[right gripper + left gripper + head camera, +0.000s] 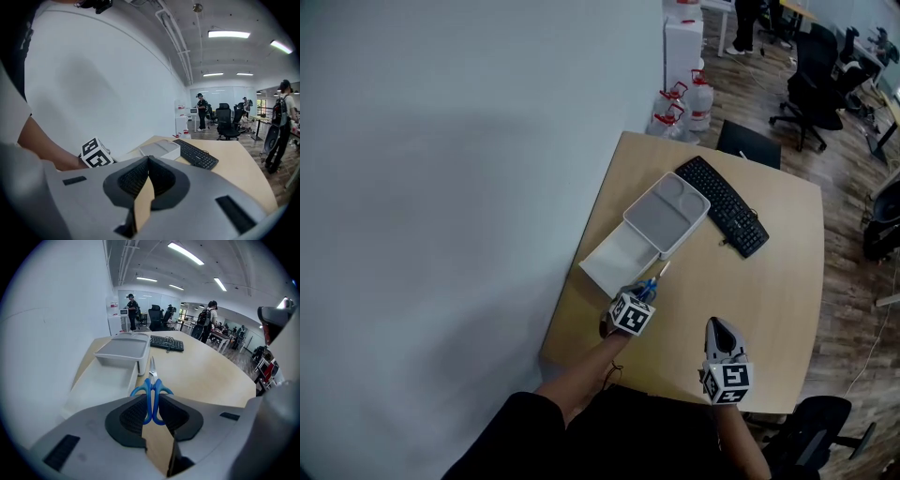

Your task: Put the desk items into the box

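Note:
My left gripper point(642, 292) is shut on a pair of blue-handled scissors point(652, 283), just off the near end of the white box. In the left gripper view the blue handles point(152, 397) are pinched between the pads and the blades point at the box point(123, 351). The open box point(667, 214) rests partly on its flat white lid point(617, 260) at the table's left edge. My right gripper point(717, 326) hovers over the table's near right part, with its jaws closed tip to tip point(148, 161) and nothing between them.
A black keyboard point(724, 203) lies just right of the box. A white wall runs along the table's left side. Water bottles point(680, 103) and office chairs point(814, 89) stand on the floor beyond. People stand far back in the room.

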Tool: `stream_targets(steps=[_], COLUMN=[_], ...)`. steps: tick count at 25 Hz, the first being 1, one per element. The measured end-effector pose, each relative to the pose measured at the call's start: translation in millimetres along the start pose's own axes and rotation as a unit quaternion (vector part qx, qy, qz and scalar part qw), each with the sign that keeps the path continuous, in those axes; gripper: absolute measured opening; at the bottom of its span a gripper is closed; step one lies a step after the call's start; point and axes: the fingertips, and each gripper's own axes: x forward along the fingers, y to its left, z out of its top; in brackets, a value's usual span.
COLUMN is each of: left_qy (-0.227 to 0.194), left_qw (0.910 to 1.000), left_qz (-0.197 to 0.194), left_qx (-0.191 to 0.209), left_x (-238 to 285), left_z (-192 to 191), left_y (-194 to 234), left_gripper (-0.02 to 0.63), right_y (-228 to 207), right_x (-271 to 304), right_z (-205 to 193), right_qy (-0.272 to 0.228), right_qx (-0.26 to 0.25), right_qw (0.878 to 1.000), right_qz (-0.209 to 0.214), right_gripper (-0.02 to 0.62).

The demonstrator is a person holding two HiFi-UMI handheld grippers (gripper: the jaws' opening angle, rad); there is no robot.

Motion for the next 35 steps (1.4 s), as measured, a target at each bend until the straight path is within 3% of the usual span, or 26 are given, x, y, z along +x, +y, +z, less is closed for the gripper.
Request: stream_targets(steps=[5,15,31,35], left_qy=[-0.007,0.023,0.061,0.060], left_qw=[0.9997,0.9993,0.9979,0.9981], left_qz=[0.004,0.026,0.014,0.010], left_qx=[-0.024,-0.011,0.017,0.007], left_x=[-7,4,51,51], left_z=[-2,-17,-21,-20], left_y=[43,105,115,113], left_gripper=[0.084,0.084,0.086,0.087], right_y=[18,18,-8,-14], right_x=[16,25,22,19], right_z=[0,24,-4,-3], right_qy=[0.010,0.011,0.046,0.044], right_qx=[0.001,-0.014,0.005,0.005], right_qw=[1.000,1.000,0.997,0.997], right_qz=[-0.003,-0.022,-0.063,-0.068], right_gripper=[0.060,0.060,0.060,0.060])
